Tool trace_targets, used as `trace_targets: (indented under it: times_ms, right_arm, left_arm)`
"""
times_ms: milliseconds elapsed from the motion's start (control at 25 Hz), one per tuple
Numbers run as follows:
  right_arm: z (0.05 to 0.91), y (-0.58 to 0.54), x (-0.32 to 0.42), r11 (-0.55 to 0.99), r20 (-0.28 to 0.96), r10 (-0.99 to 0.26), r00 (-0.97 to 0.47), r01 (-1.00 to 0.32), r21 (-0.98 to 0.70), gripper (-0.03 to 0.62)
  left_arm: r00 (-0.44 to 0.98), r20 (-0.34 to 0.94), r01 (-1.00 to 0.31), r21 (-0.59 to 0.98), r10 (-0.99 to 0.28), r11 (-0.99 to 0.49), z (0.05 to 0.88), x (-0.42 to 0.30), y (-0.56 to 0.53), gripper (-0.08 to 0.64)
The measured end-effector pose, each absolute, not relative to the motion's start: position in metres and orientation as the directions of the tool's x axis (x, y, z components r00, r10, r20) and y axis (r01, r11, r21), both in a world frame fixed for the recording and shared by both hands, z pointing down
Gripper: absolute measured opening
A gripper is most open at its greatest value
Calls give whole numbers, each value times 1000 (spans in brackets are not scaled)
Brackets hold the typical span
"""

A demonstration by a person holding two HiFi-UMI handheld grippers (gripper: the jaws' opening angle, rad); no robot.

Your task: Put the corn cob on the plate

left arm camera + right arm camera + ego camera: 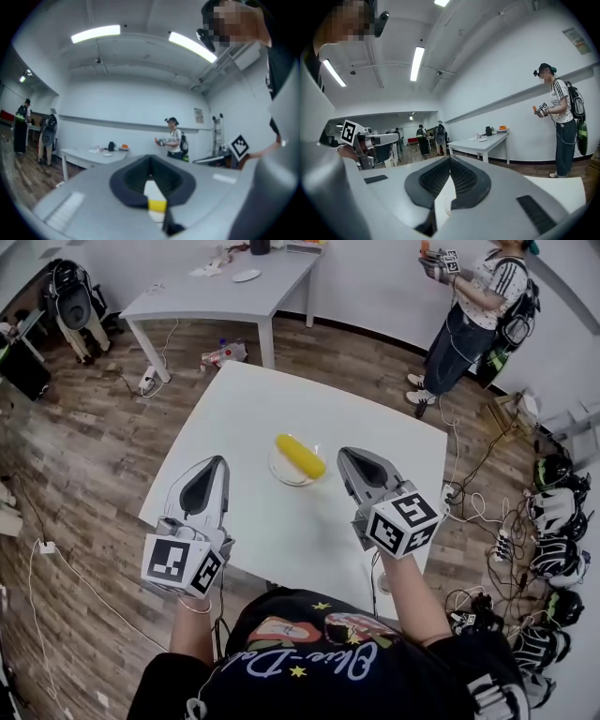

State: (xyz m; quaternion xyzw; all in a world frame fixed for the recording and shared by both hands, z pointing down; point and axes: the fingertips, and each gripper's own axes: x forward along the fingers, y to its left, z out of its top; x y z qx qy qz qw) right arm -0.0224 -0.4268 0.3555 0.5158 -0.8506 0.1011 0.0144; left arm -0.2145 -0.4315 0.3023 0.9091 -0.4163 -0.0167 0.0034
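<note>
This looks like a robotics data-collection lab, not a home. It has bare white walls, ceiling strip lights and a wood-pattern floor strewn with cables. There is a plain white near worktop and a far worktop. On the right, what may be head-mounted rigs line the floor. A far person holds a marker-cube tool.

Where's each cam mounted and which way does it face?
Head view: on the head, steeply down at table, corn cob on plate; left tool, right tool, forearms show.
Left gripper view: on left tool, level across room; its shut jaws show.
Right gripper view: on right tool, level; its shut jaws show.
Shared: all three see the standing person.
</note>
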Motion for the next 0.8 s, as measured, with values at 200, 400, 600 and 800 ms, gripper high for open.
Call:
trace_targets:
  times_ms: [200,400,600,800]
  right_arm:
    - [353,-422,-30,460,121,-869,-480,-874,-158,17]
    - [349,-423,-36,465,120,-867,-484,-871,-157,17]
    - [348,-421,-42,471,121,-863,-490,-868,-157,17]
    - [352,-420,-48,476,123,-860,-495,-865,-158,17]
  left_arm:
    - [647,-39,-762,12,-762,-648,298,-218,-430,-12]
    - [648,-41,-760,10,-760,-649,296,-222,-430,-12]
    - [647,-35,-762,14,-762,-648,297,-226,-427,-12]
    - [647,-30,-762,16,-762,-648,303,-231,-423,-12]
